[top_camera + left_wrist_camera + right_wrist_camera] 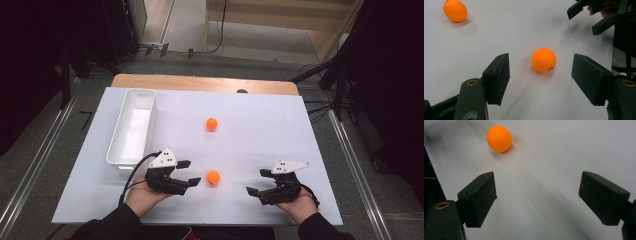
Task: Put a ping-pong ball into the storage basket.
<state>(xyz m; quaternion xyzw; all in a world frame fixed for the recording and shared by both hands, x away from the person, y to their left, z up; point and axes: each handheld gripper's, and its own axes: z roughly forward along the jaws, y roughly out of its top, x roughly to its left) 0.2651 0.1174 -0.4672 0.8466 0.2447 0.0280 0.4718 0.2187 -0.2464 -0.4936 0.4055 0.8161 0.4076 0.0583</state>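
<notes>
White tabletop (280, 130) carried a near orange ball (213, 177) just ahead of the left gripper (192, 172), between its spread, untouching jaws; the right gripper (257, 182) stood spread and empty, well beside it.

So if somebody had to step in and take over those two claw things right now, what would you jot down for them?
Left gripper: open, jaws on either side of the near orange ball, not touching it.
Right gripper: open, holding nothing, low over the white table, right of that ball.
Far orange ball: loose, mid-table.
White bin: at the left, nothing visible inside.
Done: no ball picked up yet.
Left: probably close on the near ball and carry it to the bin, then the far one.
</notes>
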